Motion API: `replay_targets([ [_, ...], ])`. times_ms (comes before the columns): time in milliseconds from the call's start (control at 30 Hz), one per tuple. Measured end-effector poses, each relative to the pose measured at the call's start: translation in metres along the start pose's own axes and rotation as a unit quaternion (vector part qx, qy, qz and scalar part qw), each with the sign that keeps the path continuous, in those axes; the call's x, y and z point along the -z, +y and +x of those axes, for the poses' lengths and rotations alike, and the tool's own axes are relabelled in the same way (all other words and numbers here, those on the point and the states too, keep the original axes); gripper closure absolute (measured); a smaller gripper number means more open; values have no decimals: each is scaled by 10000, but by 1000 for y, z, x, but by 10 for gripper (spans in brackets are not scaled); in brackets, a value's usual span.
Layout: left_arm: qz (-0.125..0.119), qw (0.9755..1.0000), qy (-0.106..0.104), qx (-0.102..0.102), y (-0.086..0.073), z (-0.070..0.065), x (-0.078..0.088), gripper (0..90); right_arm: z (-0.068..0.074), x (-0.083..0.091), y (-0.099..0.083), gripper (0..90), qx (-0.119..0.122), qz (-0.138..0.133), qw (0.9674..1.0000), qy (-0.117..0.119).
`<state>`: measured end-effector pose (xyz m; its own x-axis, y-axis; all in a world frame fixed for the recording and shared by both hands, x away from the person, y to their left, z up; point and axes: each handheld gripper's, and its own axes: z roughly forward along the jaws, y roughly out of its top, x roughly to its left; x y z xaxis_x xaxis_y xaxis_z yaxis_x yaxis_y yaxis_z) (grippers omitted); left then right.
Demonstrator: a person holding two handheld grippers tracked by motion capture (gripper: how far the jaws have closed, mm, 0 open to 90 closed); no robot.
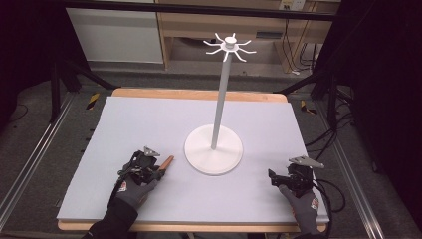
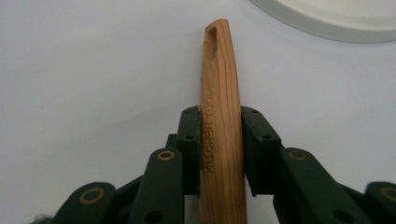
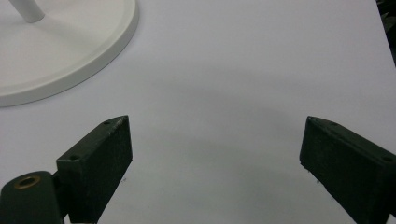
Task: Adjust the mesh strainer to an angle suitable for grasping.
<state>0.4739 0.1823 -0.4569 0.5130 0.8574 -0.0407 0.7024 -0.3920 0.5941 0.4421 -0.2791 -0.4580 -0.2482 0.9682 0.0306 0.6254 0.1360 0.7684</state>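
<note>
Left gripper (image 2: 219,135) clamps the wooden handle (image 2: 219,107) low beside the stand (image 1: 214,149); right gripper (image 3: 215,154) gapes empty; hanging apparently not yet done.

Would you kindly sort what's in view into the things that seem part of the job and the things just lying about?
Seemingly in play:
- wooden utensil handle, clamped in the left gripper
- white hook stand
- right gripper, open over bare table

Lying about:
- wooden shelving behind the table
- floor cables
</note>
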Motion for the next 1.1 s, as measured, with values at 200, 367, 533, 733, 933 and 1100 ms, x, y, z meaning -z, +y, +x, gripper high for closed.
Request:
replay_targets([
  [200, -187, 9998, -45, 7, 0, 2, 12, 703, 0, 0, 0, 95, -26, -8, 10000, -7],
  [367, -383, 9992, -101, 11, 2, 4, 24, 703, 0, 1, 0, 95, 5, -22, 10000, 2],
  [533, -630, 9979, -126, 47, 4, 4, 38, 704, 0, 1, 0, 95, -20, -19, 10000, -6],
  [733, -966, 9952, -114, 50, 6, 4, 53, 704, 0, 1, 0, 95, 14, -32, 10000, 3],
  [933, -1347, 9908, -78, 51, 9, 2, 71, 704, 0, 2, 0, 96, -1, -86, 10000, -16],
  [1100, -1697, 9854, -53, 112, 12, 2, 85, 704, 0, 1, 0, 96, 38, -91, 9999, 33],
])
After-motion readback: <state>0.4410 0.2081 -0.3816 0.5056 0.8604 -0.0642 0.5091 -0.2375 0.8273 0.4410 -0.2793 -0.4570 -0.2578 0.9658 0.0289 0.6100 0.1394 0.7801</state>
